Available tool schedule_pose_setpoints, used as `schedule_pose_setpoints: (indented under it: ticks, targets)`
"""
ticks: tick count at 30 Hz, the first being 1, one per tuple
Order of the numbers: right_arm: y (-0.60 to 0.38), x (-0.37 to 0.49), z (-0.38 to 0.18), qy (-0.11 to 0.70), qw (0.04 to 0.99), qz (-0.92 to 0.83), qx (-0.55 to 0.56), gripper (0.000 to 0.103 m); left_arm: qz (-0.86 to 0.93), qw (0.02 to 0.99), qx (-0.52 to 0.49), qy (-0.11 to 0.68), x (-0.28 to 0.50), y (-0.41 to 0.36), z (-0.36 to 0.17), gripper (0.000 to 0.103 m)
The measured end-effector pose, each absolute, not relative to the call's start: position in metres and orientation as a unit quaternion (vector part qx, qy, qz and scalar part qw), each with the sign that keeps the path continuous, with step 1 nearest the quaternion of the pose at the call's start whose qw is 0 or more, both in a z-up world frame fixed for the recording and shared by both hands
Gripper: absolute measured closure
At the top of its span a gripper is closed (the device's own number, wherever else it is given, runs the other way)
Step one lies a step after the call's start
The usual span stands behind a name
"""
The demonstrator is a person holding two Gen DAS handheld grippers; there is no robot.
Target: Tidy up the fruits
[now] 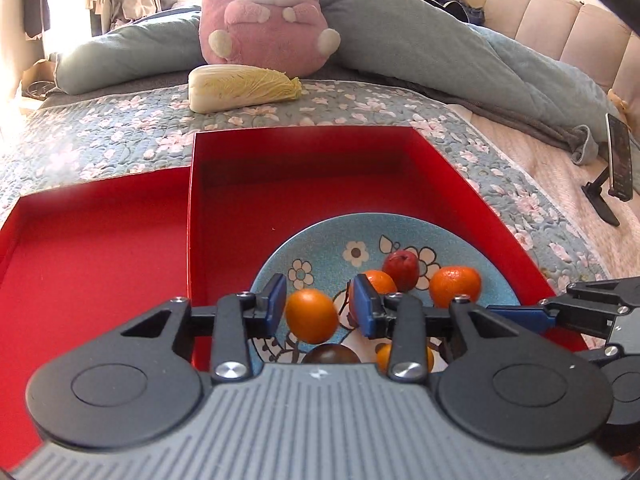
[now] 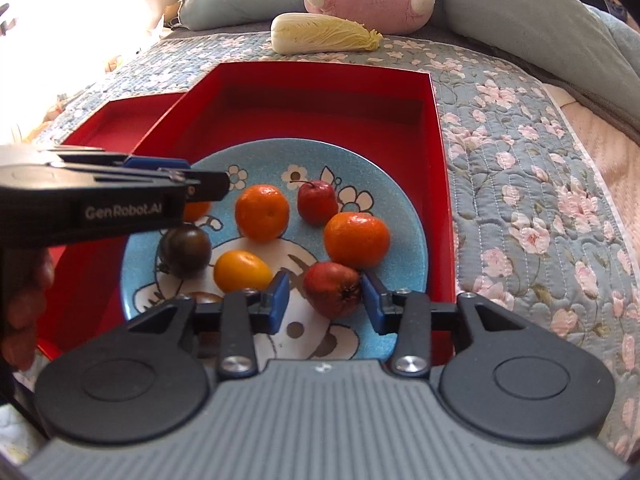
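A blue flowered plate (image 2: 404, 208) with several fruits lies inside a red box (image 2: 320, 92). My left gripper (image 1: 320, 306) is open with a small orange (image 1: 311, 315) between its pads, not clamped. My right gripper (image 2: 326, 300) is open around a red pear-like fruit (image 2: 332, 288), which touches the right pad. On the plate also lie two oranges (image 2: 262, 212) (image 2: 356, 240), a small red apple (image 2: 318, 202), a yellow-orange fruit (image 2: 242, 272) and a dark tomato (image 2: 186, 250). The left gripper body (image 2: 100, 200) shows at the left of the right wrist view.
A second red tray (image 1: 80, 264) lies left of the box. Both stand on a flowered quilt (image 2: 520, 200). A cabbage (image 1: 244, 88), a pink plush toy (image 1: 272, 24) and grey-blue pillows lie behind. A phone on a stand (image 1: 620, 160) is at the right.
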State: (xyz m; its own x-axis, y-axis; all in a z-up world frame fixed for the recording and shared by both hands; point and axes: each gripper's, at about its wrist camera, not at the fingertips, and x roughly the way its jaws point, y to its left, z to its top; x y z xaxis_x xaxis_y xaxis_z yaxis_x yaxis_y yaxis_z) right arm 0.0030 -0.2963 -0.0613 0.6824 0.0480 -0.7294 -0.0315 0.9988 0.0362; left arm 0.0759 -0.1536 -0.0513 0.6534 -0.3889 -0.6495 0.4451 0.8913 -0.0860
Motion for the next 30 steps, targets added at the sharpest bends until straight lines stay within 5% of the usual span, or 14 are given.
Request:
schedule_pose_setpoints:
  ticks: [2,7,11,24,30]
  targets:
    - [-0.293,-0.001,-0.057,0.394,0.919,0.023,0.013,0.058,-0.223,0.912,0.039,0.343,0.072,-0.152,-0.048,0.047]
    - [-0.282,-0.02,-0.039,0.38,0.925,0.025,0.014,0.049,-0.232,0.914,0.039,0.33,0.056,-0.148,-0.033,0.043]
    - [-0.273,-0.044,-0.026,0.373,0.927,0.026,0.016,0.049,-0.225,0.918,0.031,0.327,0.034,-0.14,-0.016,0.024]
    - [-0.256,-0.122,-0.009,0.381,0.924,0.016,0.044,0.049,-0.239,0.917,0.045,0.318,-0.057,-0.121,0.016,0.013]
    - [-0.255,-0.142,-0.008,0.394,0.918,0.013,0.04,0.049,-0.229,0.93,0.077,0.278,-0.093,-0.128,0.024,0.0]
